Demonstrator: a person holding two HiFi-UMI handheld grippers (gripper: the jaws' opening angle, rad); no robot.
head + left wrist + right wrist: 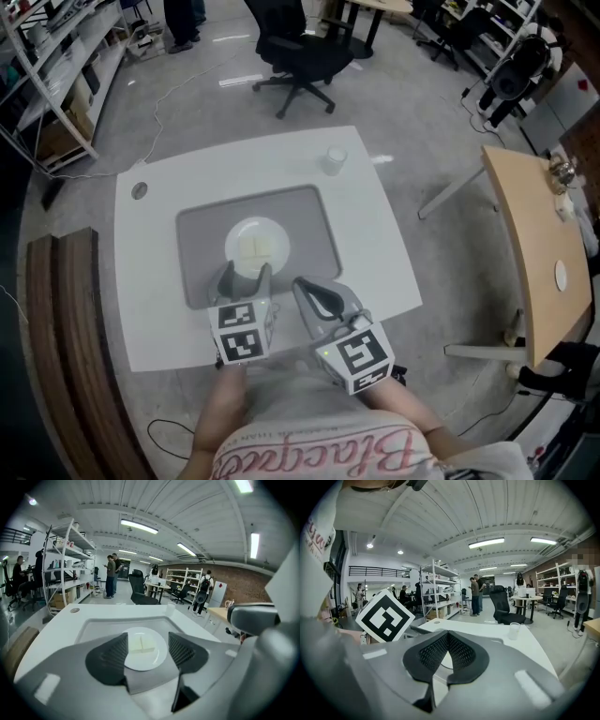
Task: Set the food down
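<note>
"Head view, entries please."

"Item: food [255,247], pale, a seam down the middle, lying on a white plate [232,251]. The plate sits on a grey tray [202,246], and the tray on the white tabletop [155,281]. Left gripper [247,275] is just short of the plate's near rim. Right gripper [305,286] is beside it, clear of the plate. A cup [335,161] stands well apart at the tabletop's far edge."

"Handling?"

"Judged light and soft, likely to dent or crumble under a hard pinch. Take hold gently across the outer sides, low down. The plate looks stiff and smooth, probably slippery at the rim. What the food is cannot be told, nor whether it is two slabs or one scored piece."

"Left gripper view?"

"Fingers [110,660] apart, nothing between them. Plate and food show beyond the gap, untouched. The food's thickness is hard to read from here."

"Right gripper view?"

"Fingers [433,653] together, empty. They hide the plate and the food. Only tabletop, the cup and the left gripper's marker cube [384,616] show."
</note>
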